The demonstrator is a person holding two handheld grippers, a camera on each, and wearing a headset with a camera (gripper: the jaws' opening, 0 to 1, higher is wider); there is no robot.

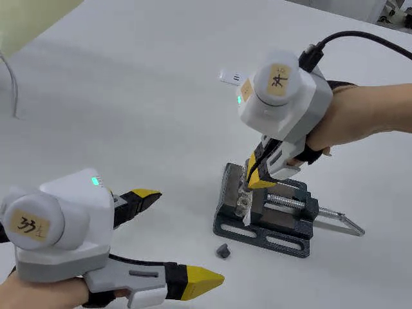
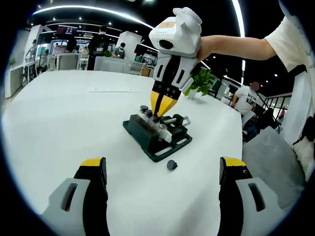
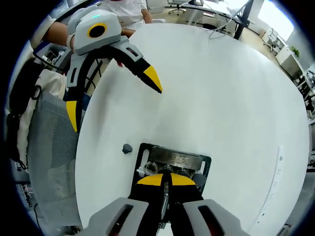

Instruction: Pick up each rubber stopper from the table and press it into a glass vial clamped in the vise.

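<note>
The desk (image 1: 129, 96) in front of me is plain white. On it sits a dark vise (image 1: 257, 233), and one loose grey rubber stopper (image 1: 223, 251) lies just beside its near edge. Farther back lies a small white item (image 1: 228, 76), too small to identify.

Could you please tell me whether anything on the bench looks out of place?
Nothing looks spilled or damaged. One rubber stopper lies loose on the table beside the vise, not touching it; the right gripper is closed over the clamped vials.
</note>
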